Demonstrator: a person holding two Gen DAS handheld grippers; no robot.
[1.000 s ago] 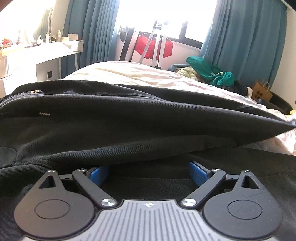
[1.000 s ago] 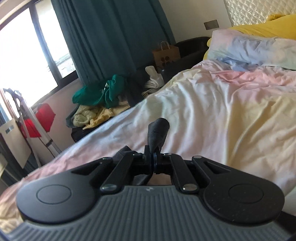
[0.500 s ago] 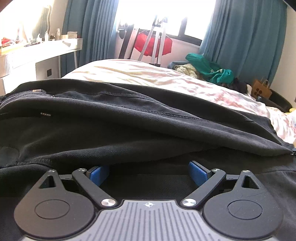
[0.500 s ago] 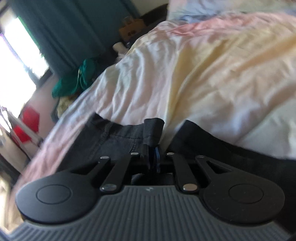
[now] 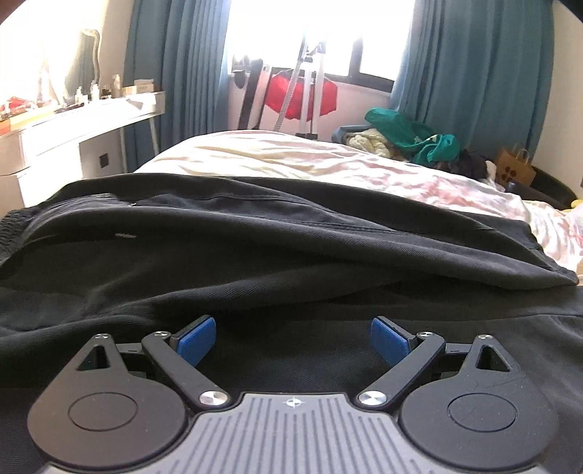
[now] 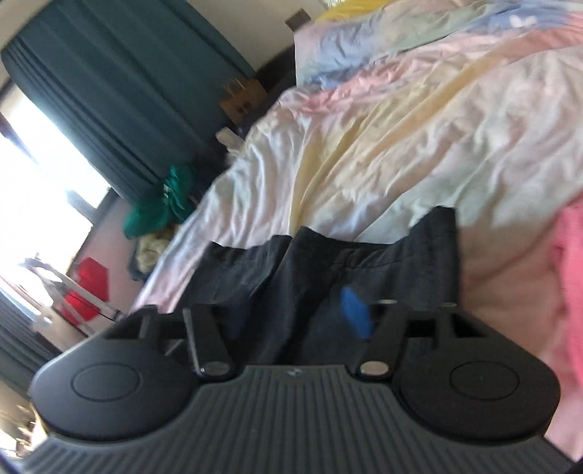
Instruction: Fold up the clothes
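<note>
A bed is filling most of both views, its pale sheet (image 5: 291,160) washed in soft pink, yellow and white and lying in loose wrinkles. The black garment (image 5: 255,248) is lying across the near part of the bed, one thick fold resting over a flatter layer beneath. In the right wrist view its squared end (image 6: 364,262) is lying on the sheet just ahead of the fingers, with a pink cloth (image 6: 572,277) sitting at the right edge.

The left gripper (image 5: 291,341) is hovering low over the dark fabric with its blue pads (image 5: 195,341) standing wide apart and nothing pinched between them. The right gripper (image 6: 295,317) has just been opening: its jaws are standing apart, and a ridge of the black cloth seems to be lying loosely between them, though the blur is making that hard to judge.

Teal curtains (image 5: 473,73) are hanging on either side of a bright window (image 5: 309,32). Below the window a red object (image 5: 302,96) is hanging on a metal stand. A white desk (image 5: 73,127) with small bottles is standing to the left of the bed. Beyond the far side, a heap of green and yellow clothes (image 5: 411,140) is piling up near a brown paper bag (image 5: 515,169). Pastel pillows (image 6: 382,40) are resting at the head of the bed.
</note>
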